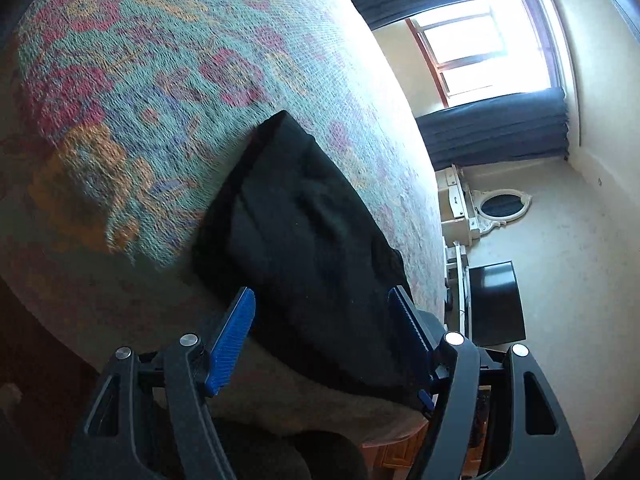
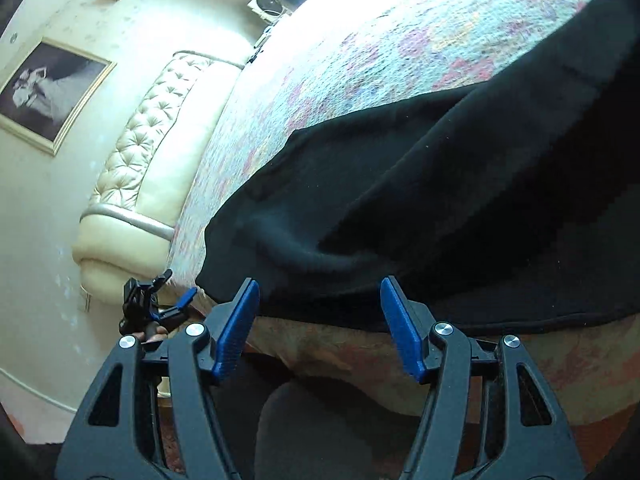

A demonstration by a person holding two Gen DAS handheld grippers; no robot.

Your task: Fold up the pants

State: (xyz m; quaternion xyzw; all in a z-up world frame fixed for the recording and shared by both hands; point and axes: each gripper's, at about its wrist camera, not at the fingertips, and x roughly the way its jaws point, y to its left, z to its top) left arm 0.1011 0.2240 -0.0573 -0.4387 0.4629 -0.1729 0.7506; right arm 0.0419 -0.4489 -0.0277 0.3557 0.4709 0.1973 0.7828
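Note:
Black pants point(image 1: 304, 240) lie folded on a bed with a floral cover point(image 1: 152, 80), near its front edge. My left gripper point(image 1: 322, 300) is open, its blue pads on either side of the pants' near end, holding nothing. In the right wrist view the pants point(image 2: 420, 200) spread wide across the bed cover point(image 2: 380, 52), with their hem along the bed's edge. My right gripper point(image 2: 319, 294) is open just in front of that hem, empty. The left gripper point(image 2: 160, 308) shows small at the left of that view.
A cream tufted headboard point(image 2: 148, 132) and a framed picture point(image 2: 48, 92) are on the wall in the right wrist view. In the left wrist view a window with dark curtains point(image 1: 492, 136), a white mirror point(image 1: 500, 206) and a black screen point(image 1: 496, 304) stand beyond the bed.

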